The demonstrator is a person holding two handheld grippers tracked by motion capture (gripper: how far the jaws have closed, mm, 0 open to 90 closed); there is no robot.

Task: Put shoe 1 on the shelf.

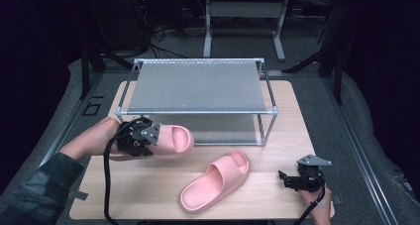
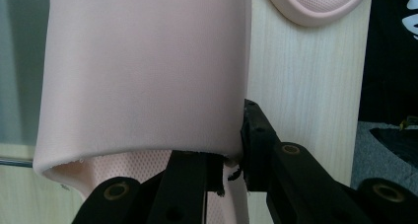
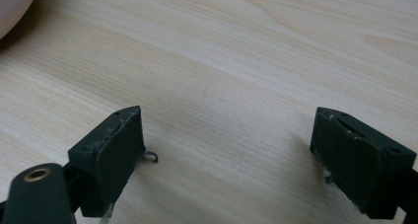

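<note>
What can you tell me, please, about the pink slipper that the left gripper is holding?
The held slipper is a pale pink slide of soft, foam-like material, with a wide strap over the front and a dotted footbed. The left gripper is shut on its heel edge, one jaw inside and one outside, holding it level in front of the metal rack. Its twin lies apart on the table.

The back half of the table (image 1: 292,111) is taken up by a two-level metal rack (image 1: 198,88), whose corner posts and front rail bound the low gap beneath its top shelf. The middle front is blocked by a pink slipper (image 1: 215,181) lying diagonally. Open wood is left between that slipper and the right hand-held gripper (image 1: 289,179), and along the front left edge.
</note>
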